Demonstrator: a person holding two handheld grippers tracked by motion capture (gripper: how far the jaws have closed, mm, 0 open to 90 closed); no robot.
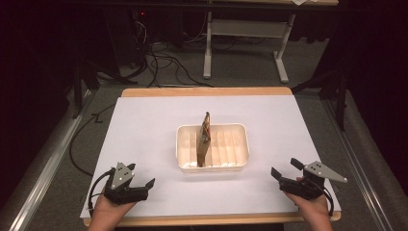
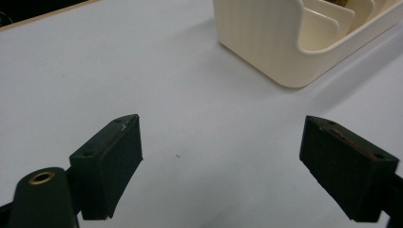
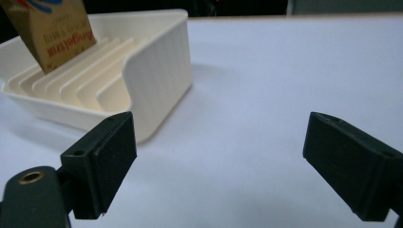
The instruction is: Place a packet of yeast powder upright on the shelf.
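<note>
Both tongs, left (image 1: 143, 179) & right (image 1: 284, 169), gape empty near the surface's front corners. Flat brown printed card packet (image 1: 205, 138) stands in cream ribbed plastic tray (image 1: 243, 139), mid-surface, probably slotted. Approach edge-on; pinch its top.

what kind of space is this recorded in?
Probably a lab recording bay, not a home: a white-topped table with a slotted cream rack, dark curtained surrounds, and loose cables on grey carpet by a desk frame.
</note>
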